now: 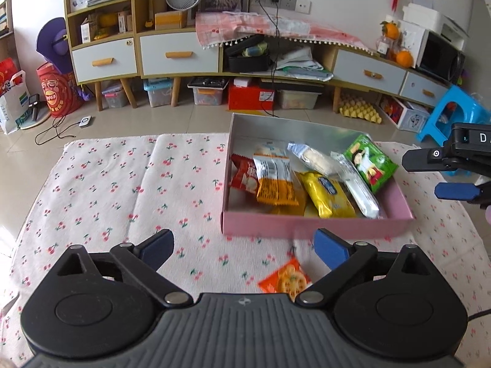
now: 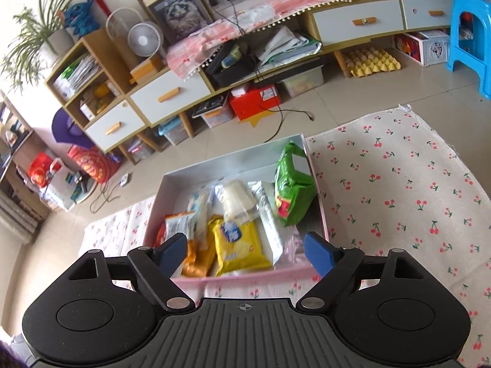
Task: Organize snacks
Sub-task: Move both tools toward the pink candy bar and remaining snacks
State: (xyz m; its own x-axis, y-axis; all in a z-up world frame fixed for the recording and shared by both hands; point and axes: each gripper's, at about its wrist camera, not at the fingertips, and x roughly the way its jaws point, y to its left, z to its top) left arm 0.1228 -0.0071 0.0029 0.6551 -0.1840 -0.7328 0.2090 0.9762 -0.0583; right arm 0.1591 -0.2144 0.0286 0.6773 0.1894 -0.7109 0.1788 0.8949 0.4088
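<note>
A pink box (image 1: pixel 316 224) with a silver inside sits on a cherry-print cloth (image 1: pixel 122 184) spread over the tiled floor. The snacks lie packed in it: a red pack (image 1: pixel 242 178) at its left side, an orange pack (image 1: pixel 274 184) overlapping it, a yellow pack (image 1: pixel 326 193) in the middle, a clear bun pack (image 1: pixel 313 158) behind that, a long white pack (image 1: pixel 357 185) to the right, and a green pack (image 1: pixel 369 162) leaning against the right wall.

One snack is outside the box: an orange cracker pack (image 1: pixel 287 280) lies on the cloth just in front of the box, close under the left gripper (image 1: pixel 242 250). That gripper's fingers are spread wide and hold nothing; the cracker pack sits low between them, nearer the right finger, and is blurred.

The right gripper (image 2: pixel 245 250) hangs over the near edge of the box, its fingers also wide apart and empty, with the yellow and orange packs seen between them. From the left wrist view it shows at the right edge, beside the box.

Behind stand a low cabinet (image 1: pixel 181 55) and a blue stool (image 1: pixel 451 113)
</note>
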